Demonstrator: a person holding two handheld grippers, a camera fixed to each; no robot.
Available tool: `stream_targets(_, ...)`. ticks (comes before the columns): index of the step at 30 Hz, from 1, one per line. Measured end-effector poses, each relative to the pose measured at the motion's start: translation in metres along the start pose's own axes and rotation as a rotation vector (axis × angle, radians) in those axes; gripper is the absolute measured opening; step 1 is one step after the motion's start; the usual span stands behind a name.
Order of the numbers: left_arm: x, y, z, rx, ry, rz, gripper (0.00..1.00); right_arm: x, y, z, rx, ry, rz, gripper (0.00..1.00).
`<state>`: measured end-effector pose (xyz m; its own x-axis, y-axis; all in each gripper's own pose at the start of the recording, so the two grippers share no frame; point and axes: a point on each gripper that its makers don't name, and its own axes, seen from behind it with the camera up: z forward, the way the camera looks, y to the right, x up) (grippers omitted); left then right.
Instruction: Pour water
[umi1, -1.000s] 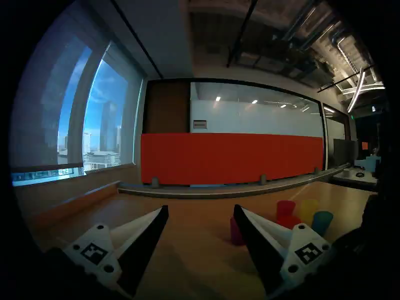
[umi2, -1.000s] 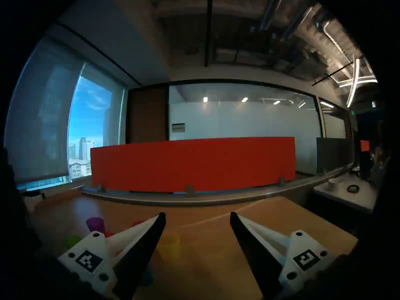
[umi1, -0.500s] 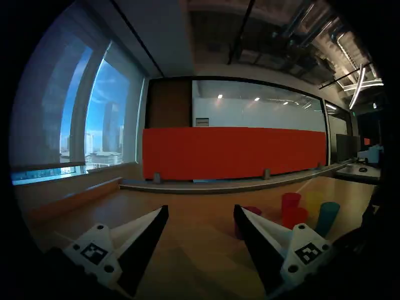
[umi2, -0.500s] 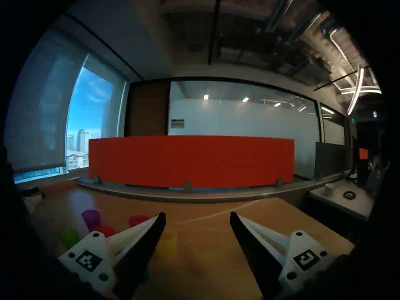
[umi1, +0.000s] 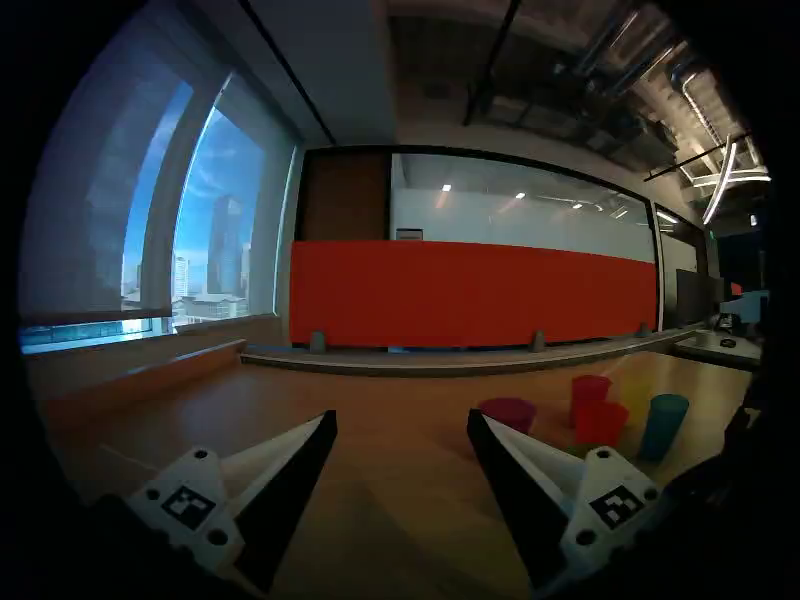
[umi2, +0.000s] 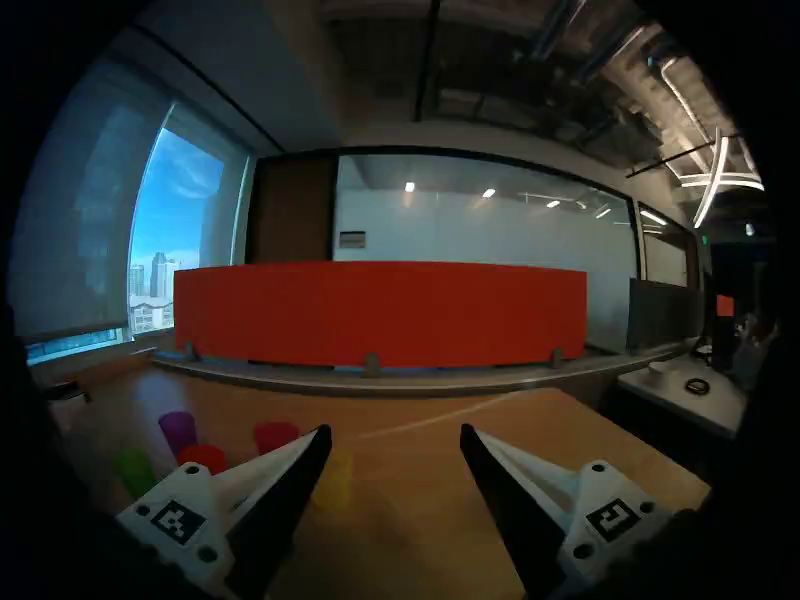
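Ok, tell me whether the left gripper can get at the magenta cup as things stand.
Probably yes: the left gripper is open, and the magenta cup stands just ahead, slightly to its right, with nothing on the table between them.

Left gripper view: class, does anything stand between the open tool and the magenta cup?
Nothing visible does. Only bare table lies between the left tool and the magenta cup, which stands just past one fingertip. The red cups and teal cup stand farther off to the side.

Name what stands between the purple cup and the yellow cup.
A red cup stands between the purple cup and yellow cup, seen in the right gripper view.
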<state>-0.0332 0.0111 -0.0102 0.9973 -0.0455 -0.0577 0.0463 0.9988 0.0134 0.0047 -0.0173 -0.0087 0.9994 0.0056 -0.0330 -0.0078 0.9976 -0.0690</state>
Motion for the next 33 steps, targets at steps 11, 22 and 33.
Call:
stream_targets(11, -0.0072, 0.0002, 0.0018, 0.001, -0.012, 0.012, 0.97, -0.0001, -0.0019, 0.0014, 0.002, -0.001, -0.005, 0.99)
stream_targets(22, -0.0084, 0.0006, 0.0036, 0.003, -0.018, 0.026, 0.97, -0.0032, 0.0027, 0.0012, -0.001, -0.003, 0.001, 1.00)
stream_targets(33, -0.0091, 0.0016, 0.0036, 0.002, -0.018, 0.030, 0.97, -0.0023, -0.0014, 0.0013, 0.008, -0.003, -0.005, 0.99)
